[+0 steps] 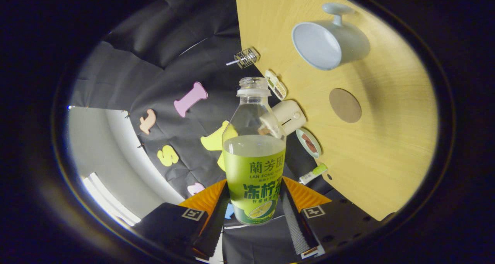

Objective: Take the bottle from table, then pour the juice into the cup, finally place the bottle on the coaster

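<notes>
A clear uncapped juice bottle with a green label stands between the fingers of my gripper, which is shut on its lower body. Pale juice fills it to just above the label. The whole scene looks rolled on its side, with the wooden table rising to the right of the bottle. A pale blue-grey cup with a handle stands on the table, beyond the bottle's mouth and to the right, its opening facing me. A round brown coaster lies on the table between the cup and the bottle.
Along the table's edge next to the bottle sit a small wire basket, an oval toy, a cream-coloured object, a little plate with brown food and a green-capped tube. Black cloth wall stands behind.
</notes>
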A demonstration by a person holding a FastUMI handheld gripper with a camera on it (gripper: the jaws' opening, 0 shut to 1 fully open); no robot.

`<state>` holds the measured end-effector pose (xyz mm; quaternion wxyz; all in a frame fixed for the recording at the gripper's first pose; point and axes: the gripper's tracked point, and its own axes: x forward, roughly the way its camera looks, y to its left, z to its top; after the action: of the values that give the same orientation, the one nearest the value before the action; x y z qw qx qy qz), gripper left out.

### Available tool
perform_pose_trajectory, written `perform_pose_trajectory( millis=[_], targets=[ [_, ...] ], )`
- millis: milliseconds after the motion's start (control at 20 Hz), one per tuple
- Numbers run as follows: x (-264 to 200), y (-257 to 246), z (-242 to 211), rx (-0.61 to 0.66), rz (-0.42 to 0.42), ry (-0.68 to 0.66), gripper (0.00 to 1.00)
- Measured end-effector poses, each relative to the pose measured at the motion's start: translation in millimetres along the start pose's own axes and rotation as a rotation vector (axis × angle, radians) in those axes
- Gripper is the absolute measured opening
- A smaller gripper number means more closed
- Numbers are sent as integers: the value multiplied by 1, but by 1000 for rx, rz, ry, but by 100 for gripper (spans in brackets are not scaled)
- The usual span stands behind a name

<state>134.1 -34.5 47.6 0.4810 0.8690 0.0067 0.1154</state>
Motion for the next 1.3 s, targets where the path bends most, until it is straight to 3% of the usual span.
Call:
perform_pose_trajectory(
  millis=[300, 600, 750, 1300],
  targets=[
    [-9, -19, -3, -147, -49, 7, 77],
    [-22, -48, -14, -500, -184, 32, 77],
    [-29, -46, -22, -606, -196, 38, 77],
    [-32, -42, -11, -1436, -382, -122, 78]
  ],
)
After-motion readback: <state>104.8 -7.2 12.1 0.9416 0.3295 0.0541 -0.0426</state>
